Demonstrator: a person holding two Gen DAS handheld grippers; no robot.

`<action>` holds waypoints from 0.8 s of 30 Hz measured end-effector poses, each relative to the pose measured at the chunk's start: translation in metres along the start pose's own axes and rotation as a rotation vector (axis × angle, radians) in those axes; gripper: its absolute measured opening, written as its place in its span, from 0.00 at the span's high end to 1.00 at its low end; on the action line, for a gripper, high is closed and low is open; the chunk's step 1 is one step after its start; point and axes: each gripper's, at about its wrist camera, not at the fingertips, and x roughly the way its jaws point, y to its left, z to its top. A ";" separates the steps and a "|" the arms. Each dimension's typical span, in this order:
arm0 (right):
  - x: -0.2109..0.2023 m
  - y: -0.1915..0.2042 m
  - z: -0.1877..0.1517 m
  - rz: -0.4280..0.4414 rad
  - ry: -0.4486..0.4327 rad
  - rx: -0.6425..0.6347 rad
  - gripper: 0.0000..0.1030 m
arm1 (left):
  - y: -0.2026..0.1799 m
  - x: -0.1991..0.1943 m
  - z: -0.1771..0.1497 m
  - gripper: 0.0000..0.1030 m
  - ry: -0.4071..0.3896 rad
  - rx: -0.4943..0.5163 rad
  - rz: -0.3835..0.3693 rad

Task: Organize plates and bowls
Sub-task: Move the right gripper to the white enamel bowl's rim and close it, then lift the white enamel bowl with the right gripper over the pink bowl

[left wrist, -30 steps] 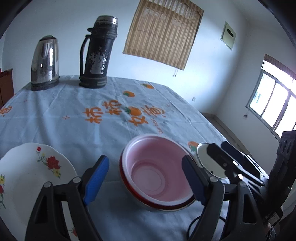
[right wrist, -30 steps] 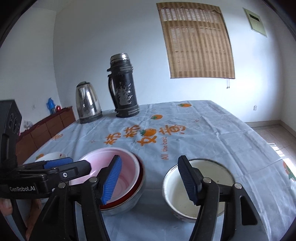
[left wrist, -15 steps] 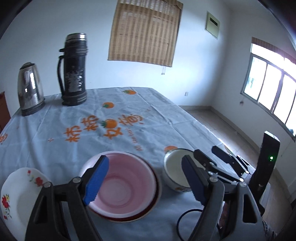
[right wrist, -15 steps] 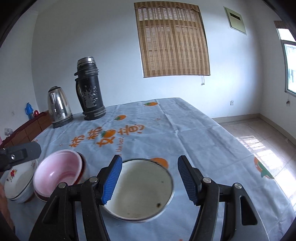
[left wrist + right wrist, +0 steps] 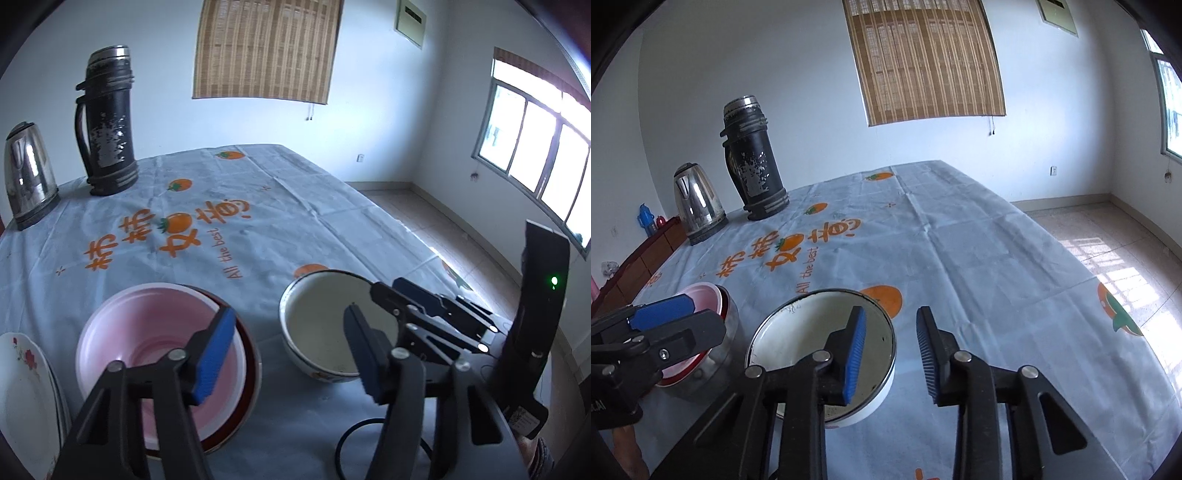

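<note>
A white enamel bowl [image 5: 798,332] stands on the blue tablecloth; it also shows in the left wrist view [image 5: 317,325]. My right gripper [image 5: 890,350] straddles its right rim, one finger inside and one outside, jaws still apart. A pink bowl [image 5: 155,339] sits nested in a red-rimmed metal bowl [image 5: 247,373] to its left. My left gripper [image 5: 288,354] is open and empty, between the two bowls. White flowered plates [image 5: 22,387] lie stacked at far left.
A black thermos [image 5: 107,122] and a steel kettle [image 5: 27,173] stand at the table's far left. The table's right edge [image 5: 1108,332] drops to a tiled floor. A black cable [image 5: 351,443] lies near the front edge.
My right gripper has narrowed and shifted onto the white bowl's right rim. My left gripper has swung right, away from the pink bowl.
</note>
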 end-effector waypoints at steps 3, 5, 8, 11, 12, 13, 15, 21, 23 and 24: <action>0.004 -0.001 0.000 0.007 0.022 0.002 0.77 | -0.006 0.005 -0.002 0.50 0.015 0.016 -0.010; 0.006 -0.003 -0.001 0.010 0.038 0.008 0.78 | -0.007 0.008 -0.004 0.51 0.022 0.019 -0.010; 0.010 -0.006 -0.001 0.024 0.057 0.022 0.85 | -0.007 0.009 -0.005 0.51 0.030 0.010 -0.029; 0.011 -0.010 -0.002 0.034 0.064 0.042 0.90 | -0.007 0.011 -0.006 0.51 0.037 0.010 -0.041; 0.010 -0.009 -0.002 0.035 0.062 0.039 0.93 | -0.009 0.012 -0.007 0.51 0.038 0.016 -0.042; 0.009 -0.008 -0.002 0.034 0.060 0.035 0.94 | -0.010 0.012 -0.007 0.52 0.040 0.021 -0.043; 0.009 -0.009 -0.002 0.026 0.057 0.040 0.94 | -0.013 0.013 -0.008 0.56 0.044 0.029 -0.048; 0.005 -0.019 -0.002 -0.010 0.051 0.067 0.94 | -0.017 0.021 -0.011 0.67 0.074 0.037 -0.053; 0.004 -0.021 -0.002 -0.020 0.049 0.069 0.94 | -0.019 0.024 -0.012 0.69 0.084 0.038 -0.057; 0.004 -0.022 -0.002 -0.018 0.049 0.070 0.94 | -0.020 0.025 -0.012 0.69 0.087 0.038 -0.056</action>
